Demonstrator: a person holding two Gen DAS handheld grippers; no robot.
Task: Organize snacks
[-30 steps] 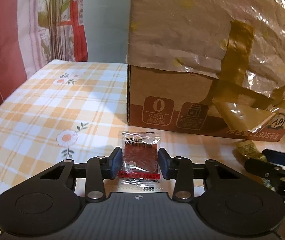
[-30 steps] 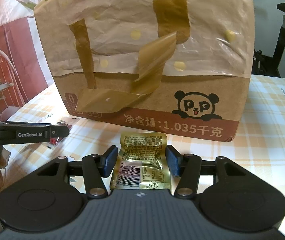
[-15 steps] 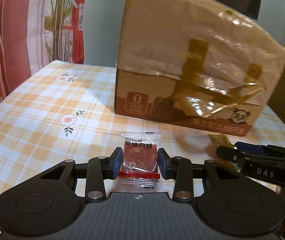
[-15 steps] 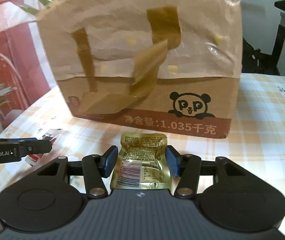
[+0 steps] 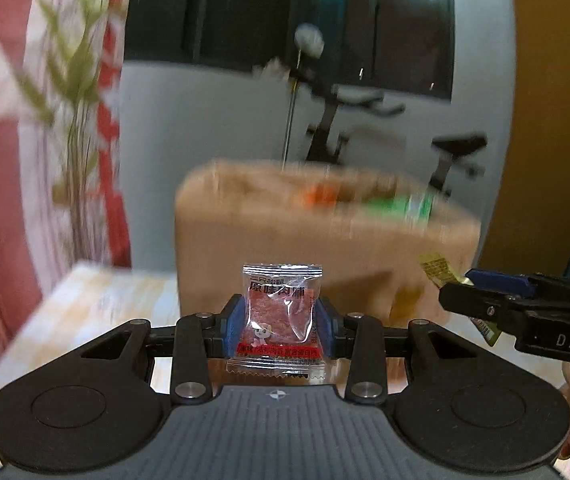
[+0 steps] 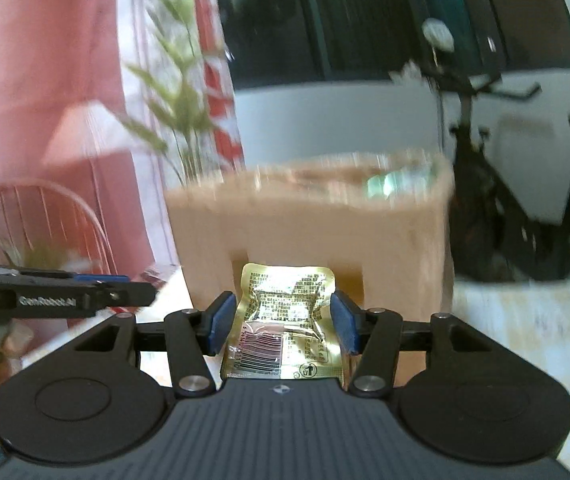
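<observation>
While both views are smeared by motion blur, the two snacks held at the fingers are seen sharply. In the left wrist view, the left hand-held gripper (image 5: 277, 319) is closed on a clear snack packet (image 5: 278, 322) with a reddish slab of dried meat inside, a red band near its lower edge and Chinese print at the top; the packet is pinched at both side edges by the blue pads (image 5: 235, 320) and is held upright, clear of the worktop (image 5: 97, 300). In the right wrist view, the right hand-held gripper (image 6: 281, 322) is closed on a gold foil sachet (image 6: 285, 322), crinkled, with small black print and a barcode at its lower left; the sachet is pressed between the blue pads (image 6: 341, 320) and is likewise held off the worktop. Beyond both snacks, a brown cardboard box (image 5: 317, 248) is seen on the checked worktop, its open top showing blurred orange and green packaging inside. From the left wrist view, the right hand-held gripper is visible at the right edge, with a corner of the gold sachet jutting from its tip just in front of the box's right side. From the right wrist view, the left hand-held gripper (image 6: 141, 294) is seen at the left edge, near the box's left side. An exercise bike (image 6: 505, 200), a dark window and a red patterned curtain (image 5: 1, 160) are seen in the far background.
</observation>
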